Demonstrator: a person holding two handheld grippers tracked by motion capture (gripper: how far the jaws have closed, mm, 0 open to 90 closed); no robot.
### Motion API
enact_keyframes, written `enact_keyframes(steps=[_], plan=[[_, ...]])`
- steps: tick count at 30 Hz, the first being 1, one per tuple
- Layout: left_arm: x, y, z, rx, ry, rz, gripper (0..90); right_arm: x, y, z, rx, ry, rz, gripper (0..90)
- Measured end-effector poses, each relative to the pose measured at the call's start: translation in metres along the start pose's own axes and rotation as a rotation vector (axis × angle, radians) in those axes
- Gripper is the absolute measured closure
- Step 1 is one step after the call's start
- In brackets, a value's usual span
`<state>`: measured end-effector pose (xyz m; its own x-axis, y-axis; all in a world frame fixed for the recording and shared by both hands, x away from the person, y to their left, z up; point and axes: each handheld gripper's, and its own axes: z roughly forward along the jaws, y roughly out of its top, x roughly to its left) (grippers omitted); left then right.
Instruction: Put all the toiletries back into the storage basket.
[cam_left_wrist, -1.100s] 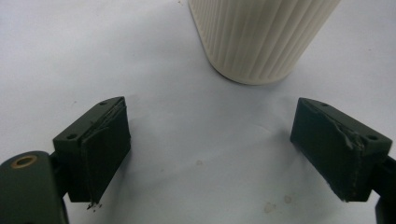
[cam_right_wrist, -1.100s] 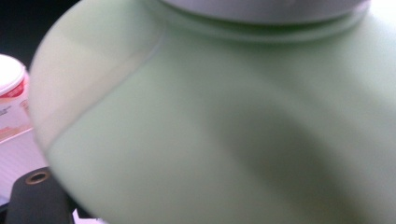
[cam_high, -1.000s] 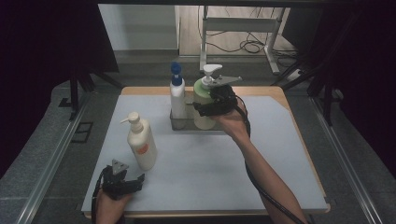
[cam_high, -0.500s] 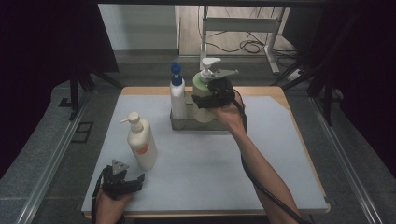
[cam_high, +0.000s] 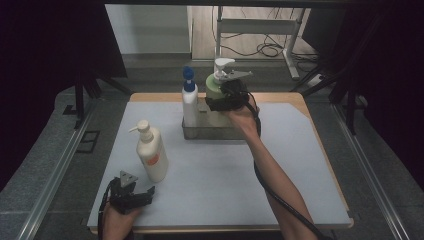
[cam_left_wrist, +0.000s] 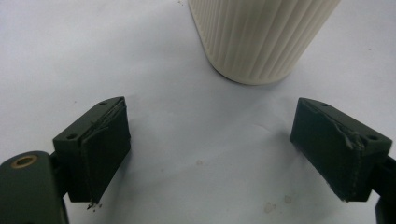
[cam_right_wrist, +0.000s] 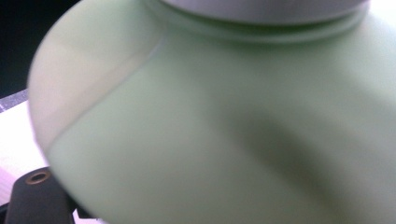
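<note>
The tabletop (cam_high: 300, 165) has a pale cover with much open room in the middle and at its right side. A metal tray (cam_high: 210, 132) stands near the far edge, with a blue-capped bottle (cam_high: 189, 102) in its left part. The green bottle (cam_high: 216, 92) is in the right part of this tray, and the right tool (cam_high: 220, 102) holds its upper body. The cream bottle (cam_high: 151, 152) stands near the left edge. The left tool (cam_left_wrist: 210, 154) rests at the near edge, its jaws wide and holding nothing.
</note>
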<state>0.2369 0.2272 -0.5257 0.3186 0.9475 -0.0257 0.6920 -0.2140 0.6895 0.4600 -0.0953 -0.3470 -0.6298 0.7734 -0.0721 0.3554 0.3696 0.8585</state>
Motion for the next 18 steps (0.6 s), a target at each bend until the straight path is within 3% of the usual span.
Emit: enact_keyframes(steps=[18], plan=[[0.000, 0.000, 0.000, 0.001, 0.001, 0.001, 11.7, -0.007, -0.004, 0.026, 0.033, -0.020, 0.012, 12.3]])
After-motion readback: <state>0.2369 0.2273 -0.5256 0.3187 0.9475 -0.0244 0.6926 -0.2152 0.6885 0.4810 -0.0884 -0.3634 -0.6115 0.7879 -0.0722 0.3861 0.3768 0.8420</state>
